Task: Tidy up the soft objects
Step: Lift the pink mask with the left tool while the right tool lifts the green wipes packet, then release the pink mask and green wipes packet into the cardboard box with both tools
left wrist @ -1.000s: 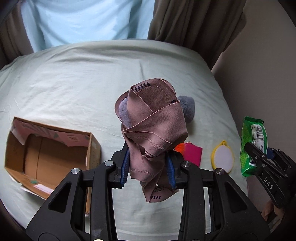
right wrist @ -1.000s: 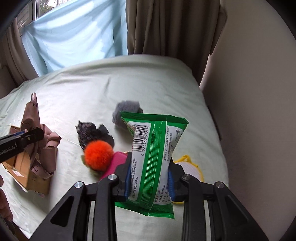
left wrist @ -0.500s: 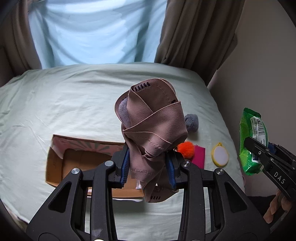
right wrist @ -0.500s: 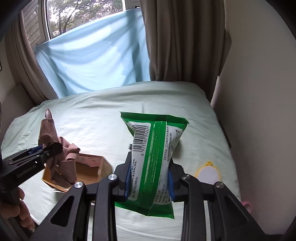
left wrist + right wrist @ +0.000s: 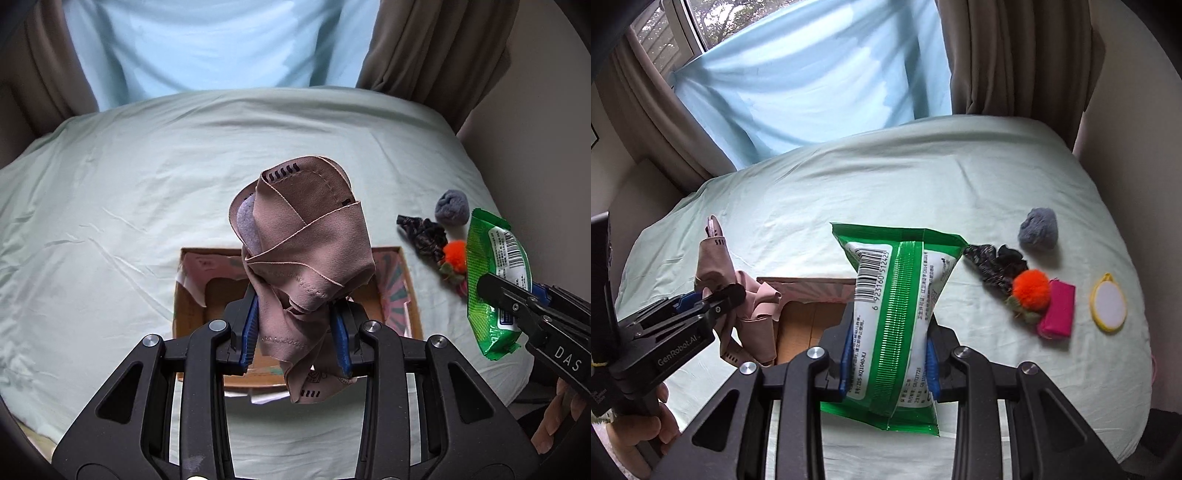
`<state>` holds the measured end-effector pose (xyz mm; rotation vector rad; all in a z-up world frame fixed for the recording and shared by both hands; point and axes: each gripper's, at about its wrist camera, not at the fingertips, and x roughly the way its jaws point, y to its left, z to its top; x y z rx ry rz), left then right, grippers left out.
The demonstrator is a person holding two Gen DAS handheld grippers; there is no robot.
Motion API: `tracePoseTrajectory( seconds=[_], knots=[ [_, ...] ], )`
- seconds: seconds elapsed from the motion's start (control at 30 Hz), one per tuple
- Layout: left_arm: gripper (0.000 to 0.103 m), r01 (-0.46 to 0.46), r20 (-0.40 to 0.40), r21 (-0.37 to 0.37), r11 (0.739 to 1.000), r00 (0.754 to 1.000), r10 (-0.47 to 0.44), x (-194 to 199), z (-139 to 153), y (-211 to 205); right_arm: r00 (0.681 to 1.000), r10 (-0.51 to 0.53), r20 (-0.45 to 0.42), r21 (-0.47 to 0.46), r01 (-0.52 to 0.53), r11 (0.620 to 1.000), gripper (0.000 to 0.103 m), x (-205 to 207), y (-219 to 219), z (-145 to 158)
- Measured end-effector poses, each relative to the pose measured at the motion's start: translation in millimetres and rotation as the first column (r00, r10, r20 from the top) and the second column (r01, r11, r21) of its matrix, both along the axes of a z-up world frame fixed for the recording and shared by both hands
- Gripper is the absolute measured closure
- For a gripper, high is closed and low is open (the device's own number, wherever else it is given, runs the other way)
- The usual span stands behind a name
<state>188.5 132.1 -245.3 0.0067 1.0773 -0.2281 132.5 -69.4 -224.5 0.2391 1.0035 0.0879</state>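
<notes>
Cloth (image 5: 306,254) hangs in the left claw (image 5: 295,328), pinched tight between the blue pads (image 5: 249,332). It is right above the open box (image 5: 402,295), which sits on the bed (image 5: 129,221) near the front edge. The right claw (image 5: 888,365) squeezes a green pack (image 5: 894,310) and holds it up by the box's right side.

A grey ball (image 5: 1038,230), a dark scrunchie (image 5: 993,267), an orange pom-pom (image 5: 1030,290), a pink pouch (image 5: 1058,308) and a round yellow mirror (image 5: 1108,304) lie near the bed's right edge.

I think the cloth goes in first. To do it well, bring the left claw low over the middle of the box, then let go, so no loose end flops over the wall. Keep the pack off to the side until the cloth is in.
</notes>
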Motion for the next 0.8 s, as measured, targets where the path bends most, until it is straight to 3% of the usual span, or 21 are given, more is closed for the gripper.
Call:
tracePoseTrajectory(
  seconds=[0.37,0.8],
  knots=[
    [0.073,0.026,-0.178,0.071,0.997,0.984,-0.013,43.0,-89.4,33.8,0.98,0.055,-0.189,-0.022,-0.06,0.998,0.075,61.2,76.1,-88.7],
    [0.073,0.123,-0.394,0.109,0.986,0.916,-0.07,64.9,-178.2,16.6,0.911,0.06,-0.407,0.035,-0.051,0.998,0.075,108.5,79.5,-180.8]
  ],
)
